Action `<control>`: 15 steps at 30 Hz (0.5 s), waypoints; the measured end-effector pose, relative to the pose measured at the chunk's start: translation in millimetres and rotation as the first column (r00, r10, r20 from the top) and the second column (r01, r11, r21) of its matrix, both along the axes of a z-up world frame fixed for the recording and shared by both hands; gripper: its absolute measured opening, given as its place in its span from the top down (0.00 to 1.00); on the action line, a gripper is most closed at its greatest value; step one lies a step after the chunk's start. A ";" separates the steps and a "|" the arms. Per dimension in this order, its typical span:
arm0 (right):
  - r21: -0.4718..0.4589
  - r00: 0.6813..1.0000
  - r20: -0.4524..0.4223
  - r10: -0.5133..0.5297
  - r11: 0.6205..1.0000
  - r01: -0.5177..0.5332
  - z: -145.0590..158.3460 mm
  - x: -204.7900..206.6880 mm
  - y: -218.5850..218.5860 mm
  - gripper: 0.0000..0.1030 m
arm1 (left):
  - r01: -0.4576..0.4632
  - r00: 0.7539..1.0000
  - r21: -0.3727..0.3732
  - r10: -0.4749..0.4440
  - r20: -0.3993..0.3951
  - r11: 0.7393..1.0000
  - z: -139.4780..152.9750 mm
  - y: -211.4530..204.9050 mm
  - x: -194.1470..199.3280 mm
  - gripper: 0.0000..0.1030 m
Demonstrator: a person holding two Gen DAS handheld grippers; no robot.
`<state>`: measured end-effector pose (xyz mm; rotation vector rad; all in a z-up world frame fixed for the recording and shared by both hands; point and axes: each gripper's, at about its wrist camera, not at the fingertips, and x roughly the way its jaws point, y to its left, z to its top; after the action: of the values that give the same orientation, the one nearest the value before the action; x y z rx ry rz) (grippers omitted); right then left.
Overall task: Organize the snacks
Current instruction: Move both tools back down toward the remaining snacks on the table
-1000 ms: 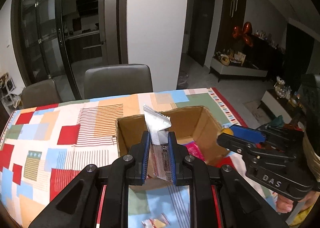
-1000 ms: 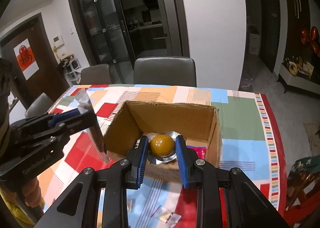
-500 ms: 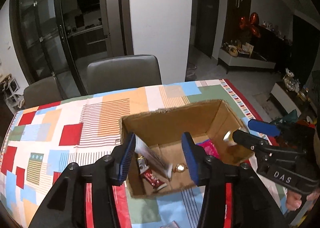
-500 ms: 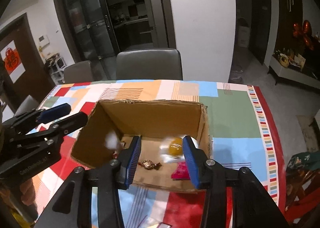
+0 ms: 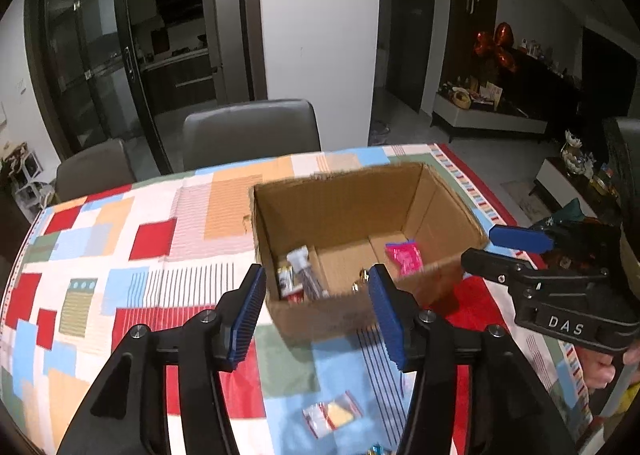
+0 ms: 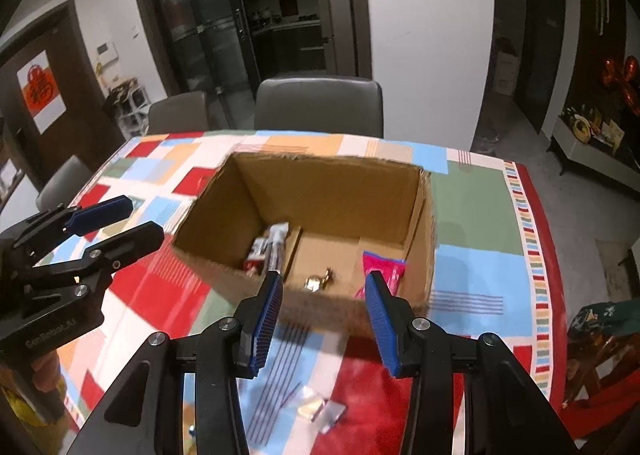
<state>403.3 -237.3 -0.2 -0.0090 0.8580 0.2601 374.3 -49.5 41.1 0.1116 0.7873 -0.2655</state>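
Note:
An open cardboard box (image 5: pixel 344 191) (image 6: pixel 332 175) stands on the patchwork tablecloth. Inside it lie a silver and red packet (image 5: pixel 302 275) (image 6: pixel 272 245), a gold-wrapped candy (image 5: pixel 362 278) (image 6: pixel 316 281) and a pink packet (image 5: pixel 404 257) (image 6: pixel 382 269). My left gripper (image 5: pixel 316 311) is open and empty, in front of the box's near wall. My right gripper (image 6: pixel 324 315) is open and empty, also in front of the box. A clear packet with a yellow snack (image 5: pixel 332 417) (image 6: pixel 320 411) lies on the cloth nearer to me.
The tablecloth (image 5: pixel 120 255) covers the whole table. Grey chairs (image 5: pixel 248 131) (image 6: pixel 320 107) stand at the far edge. Each gripper shows in the other's view: the right one (image 5: pixel 516 251) beside the box's right wall, the left one (image 6: pixel 116 223) beside its left.
Both grippers have opened. The silver packet dropped from the left one and the yellow candy from the right one into the box. Both grippers have drawn back from the box.

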 end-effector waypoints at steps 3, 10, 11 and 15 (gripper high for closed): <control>-0.013 1.000 -0.021 0.017 1.000 -0.017 -1.6 -8.7 3.0 0.57 | 0.007 1.000 -0.001 -0.007 -0.029 1.000 -4.2 1.6 -11.8 0.49; -0.047 0.995 -0.078 0.057 0.997 -0.061 -10.5 -27.3 11.4 0.57 | 0.001 0.996 -0.011 -0.002 -0.087 1.000 -12.6 6.9 -29.4 0.46; -0.054 0.993 -0.095 0.066 0.996 -0.072 -13.2 -29.4 12.9 0.57 | 0.005 0.995 -0.011 -0.006 -0.101 1.000 -15.9 7.0 -32.3 0.45; -0.058 0.984 -0.152 0.088 0.993 -0.098 -24.4 -34.4 14.6 0.57 | 0.005 0.988 -0.011 -0.007 -0.153 1.000 -27.4 7.2 -40.5 0.43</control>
<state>368.9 -222.7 -24.5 -0.0920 1.0159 0.3234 333.8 -42.3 13.6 0.0839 0.9376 -0.2866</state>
